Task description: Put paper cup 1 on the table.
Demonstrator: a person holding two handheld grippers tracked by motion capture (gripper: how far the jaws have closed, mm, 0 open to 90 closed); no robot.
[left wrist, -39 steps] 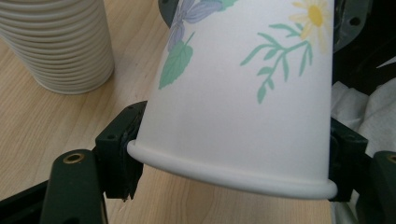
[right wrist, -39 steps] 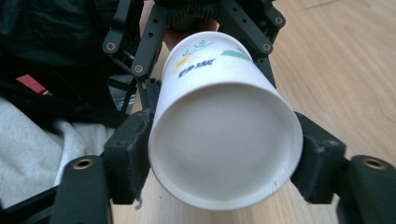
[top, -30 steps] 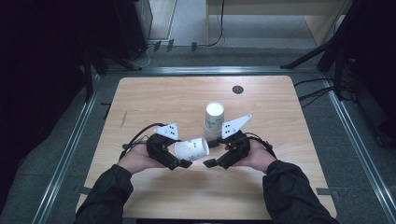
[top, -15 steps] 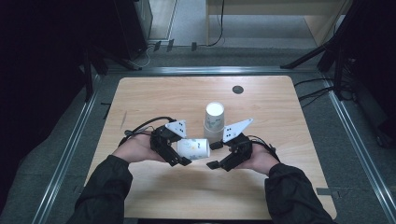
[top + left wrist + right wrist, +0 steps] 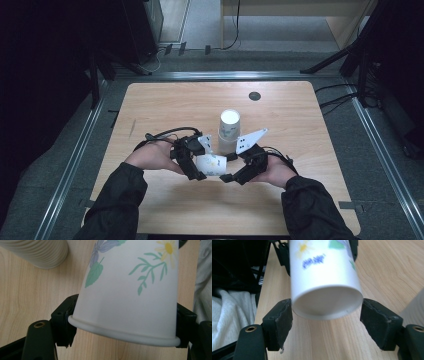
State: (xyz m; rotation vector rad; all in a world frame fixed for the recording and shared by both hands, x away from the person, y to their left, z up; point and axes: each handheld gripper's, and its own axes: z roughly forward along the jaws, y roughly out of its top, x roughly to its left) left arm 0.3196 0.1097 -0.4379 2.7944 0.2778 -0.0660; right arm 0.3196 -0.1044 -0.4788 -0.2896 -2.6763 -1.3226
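- Pale wood makes up the surface (image 5: 165,105), set inside a metal frame with dark floor around it.
- Near the front edge, the left gripper (image 5: 192,161) has its fingers (image 5: 62,323) clamped on the rim end of a flowered paper cup (image 5: 211,164), which lies on its side above the wood.
- Right gripper (image 5: 235,172) faces the cup's base; its fingers (image 5: 279,321) have just been opening and stand apart, one at each side of the base, a gap showing at one.
- Just behind stands a stack of ribbed cups (image 5: 229,130), upright.
- Farther back lies bare wood with a small dark round disc (image 5: 254,95) near the far edge.
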